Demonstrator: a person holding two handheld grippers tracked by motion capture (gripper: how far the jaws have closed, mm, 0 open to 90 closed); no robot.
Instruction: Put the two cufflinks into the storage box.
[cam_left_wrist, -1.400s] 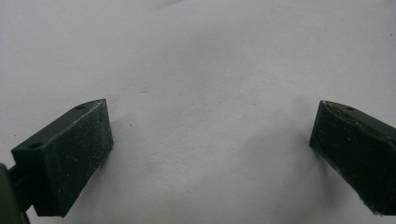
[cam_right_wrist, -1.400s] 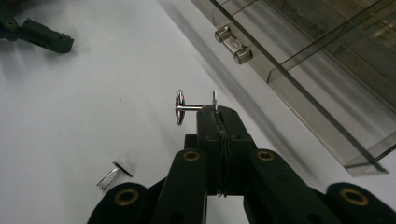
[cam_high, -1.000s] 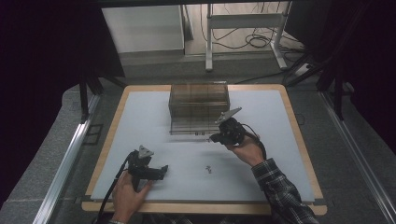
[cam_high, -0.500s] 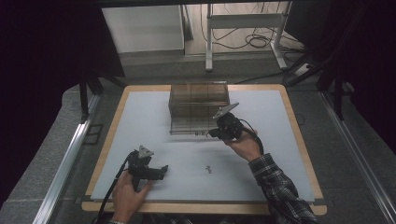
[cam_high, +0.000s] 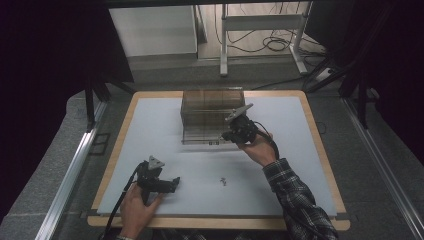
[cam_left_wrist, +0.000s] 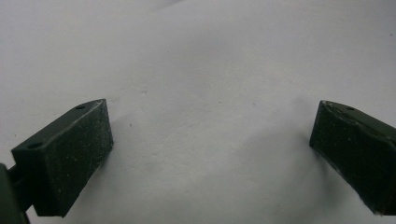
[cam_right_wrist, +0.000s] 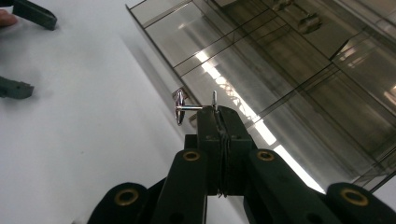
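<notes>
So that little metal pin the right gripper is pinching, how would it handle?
The metal pin looks thin, rigid and probably very light. Its shiny surface may slip or pivot in the right gripper, whose jaws are shut on one end. Its round head suggests it could roll on the white mat.

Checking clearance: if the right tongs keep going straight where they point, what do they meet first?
Probably the clear divided box: the right tongs, shut on a small metal pin, point at its near edge. Depth is unclear.

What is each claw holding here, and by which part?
The right claw is shut on a small metal pin, pinching one end; its disc end sticks out sideways. The left claw is open over the mat, holding nothing.
</notes>
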